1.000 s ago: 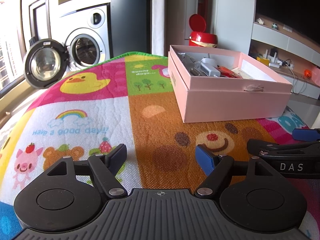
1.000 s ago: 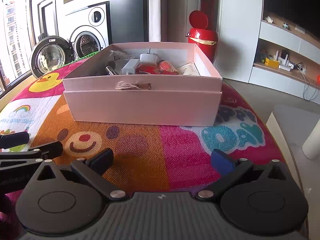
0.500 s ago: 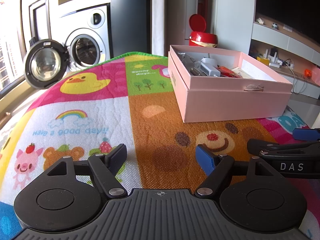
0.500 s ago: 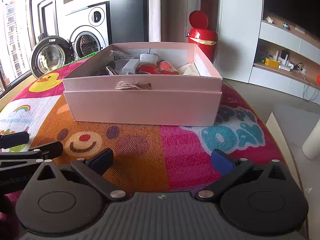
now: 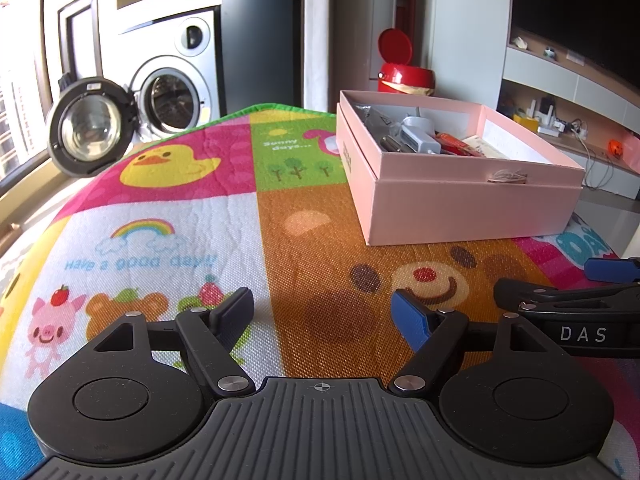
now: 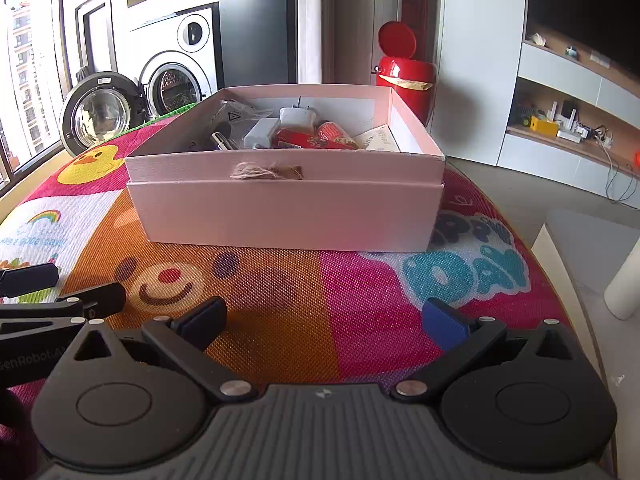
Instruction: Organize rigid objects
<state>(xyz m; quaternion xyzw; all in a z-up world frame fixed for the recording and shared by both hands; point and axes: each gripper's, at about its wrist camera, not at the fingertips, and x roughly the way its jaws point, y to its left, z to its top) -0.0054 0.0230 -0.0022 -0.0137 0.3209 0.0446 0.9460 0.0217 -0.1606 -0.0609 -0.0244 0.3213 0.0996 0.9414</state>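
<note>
A pink box (image 6: 288, 216) stands on the cartoon play mat (image 6: 320, 288), straight ahead in the right wrist view and at the upper right in the left wrist view, pink box (image 5: 472, 208). Inside lie a white charger (image 6: 296, 117), a red packet (image 6: 308, 138), a grey plug (image 5: 418, 136) and other small items. My right gripper (image 6: 324, 318) is open and holds nothing, low over the mat short of the box. My left gripper (image 5: 324, 310) is open too, to the left of it, over the orange bear panel.
An open washing machine (image 5: 168, 96) with its round door (image 5: 88, 126) stands behind the mat at the left. A red bin (image 6: 406, 76) stands behind the box. Shelves with small items (image 6: 560, 128) run along the right wall. The mat's right edge (image 6: 532, 264) drops to the floor.
</note>
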